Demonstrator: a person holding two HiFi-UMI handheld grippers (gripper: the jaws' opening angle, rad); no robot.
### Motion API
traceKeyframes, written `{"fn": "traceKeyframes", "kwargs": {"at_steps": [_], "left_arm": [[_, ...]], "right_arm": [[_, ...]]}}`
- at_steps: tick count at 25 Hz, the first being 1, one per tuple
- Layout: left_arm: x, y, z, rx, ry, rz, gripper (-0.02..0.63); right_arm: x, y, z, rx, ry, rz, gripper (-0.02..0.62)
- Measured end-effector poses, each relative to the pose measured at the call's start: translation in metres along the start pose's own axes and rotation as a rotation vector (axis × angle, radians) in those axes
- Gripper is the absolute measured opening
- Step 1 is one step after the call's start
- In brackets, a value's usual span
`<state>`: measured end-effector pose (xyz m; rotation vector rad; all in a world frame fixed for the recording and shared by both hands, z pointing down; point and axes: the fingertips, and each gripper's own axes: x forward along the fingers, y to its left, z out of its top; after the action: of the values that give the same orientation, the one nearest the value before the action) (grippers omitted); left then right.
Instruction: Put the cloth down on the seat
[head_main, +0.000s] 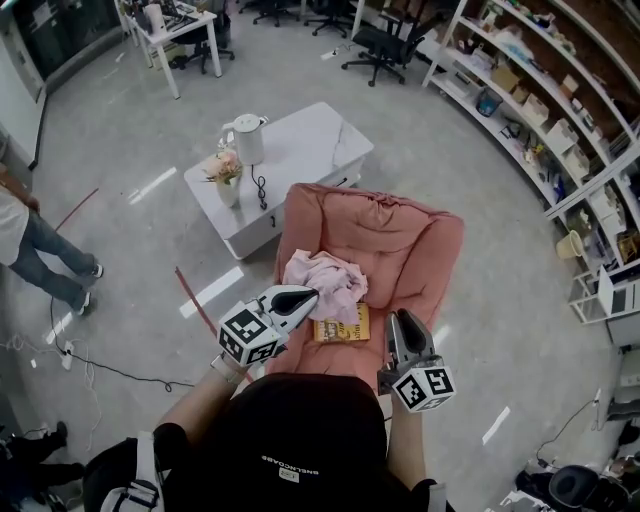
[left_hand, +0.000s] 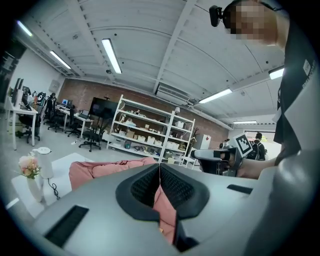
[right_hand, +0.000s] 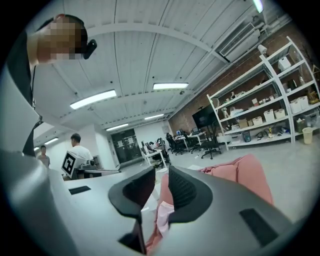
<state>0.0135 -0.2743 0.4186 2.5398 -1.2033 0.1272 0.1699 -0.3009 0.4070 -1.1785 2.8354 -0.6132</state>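
A crumpled light pink cloth (head_main: 328, 278) lies on the seat of the salmon armchair (head_main: 405, 240), with a yellow book (head_main: 342, 328) in front of it near the seat's front edge. My left gripper (head_main: 312, 294) points at the cloth's near left edge; its pads meet in the left gripper view (left_hand: 159, 172) with nothing pinched between them. My right gripper (head_main: 400, 318) hovers over the seat's front right, apart from the cloth, and is shut and empty. Below its jaws (right_hand: 161, 172) in the right gripper view, a piece of the cloth (right_hand: 162, 217) shows.
A white low table (head_main: 300, 150) stands beyond the chair with a kettle (head_main: 247, 138) and a flower vase (head_main: 226, 178). Shelving (head_main: 560, 110) lines the right side. A person (head_main: 30, 250) stands at the left, and cables (head_main: 90, 365) trail on the floor.
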Motion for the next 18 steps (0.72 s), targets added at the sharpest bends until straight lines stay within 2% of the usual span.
{"fn": "traceKeyframes", "kwargs": {"at_steps": [18], "left_arm": [[0.001, 0.006, -0.020, -0.038, 0.022, 0.014, 0.014]], "right_arm": [[0.006, -0.011, -0.017, 0.057, 0.029, -0.007, 0.101]]}}
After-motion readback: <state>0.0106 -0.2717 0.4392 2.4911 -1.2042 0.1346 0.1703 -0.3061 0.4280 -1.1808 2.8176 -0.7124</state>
